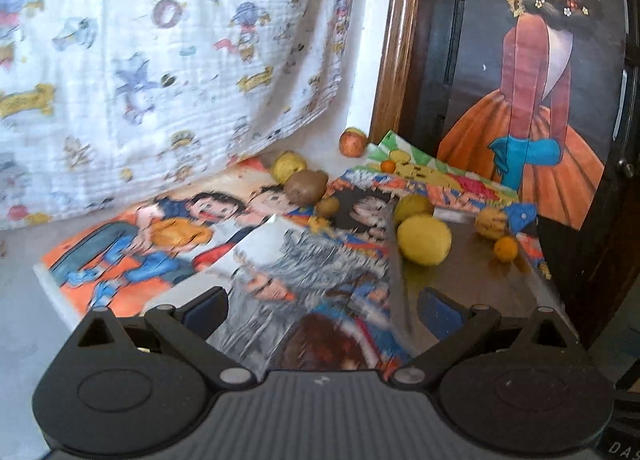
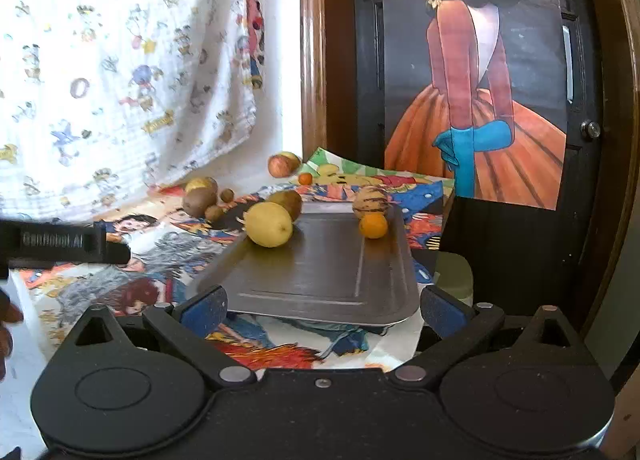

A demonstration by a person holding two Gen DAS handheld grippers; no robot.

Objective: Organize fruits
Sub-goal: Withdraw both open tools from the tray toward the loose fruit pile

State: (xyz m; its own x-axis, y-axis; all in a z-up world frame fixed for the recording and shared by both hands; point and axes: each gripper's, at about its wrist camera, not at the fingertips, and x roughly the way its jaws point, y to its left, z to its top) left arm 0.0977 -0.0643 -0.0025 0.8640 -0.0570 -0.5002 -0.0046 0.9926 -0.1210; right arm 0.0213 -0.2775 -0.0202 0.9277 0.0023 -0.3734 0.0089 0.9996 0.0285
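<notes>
"GenRobot.AI" on left tongs (image 2: 64, 242)

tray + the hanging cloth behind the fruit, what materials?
Tray: looks like metal, dark grey with a brushed, semi-gloss finish; it shows soft reflections, a pressed inner ridge and a thin rolled rim. Could be coated steel or aluminium, which one I cannot tell.

Hanging cloth: soft woven fabric, likely cotton gauze; matte white with printed cartoon figures, a crinkled grid texture and loose folds.
</notes>
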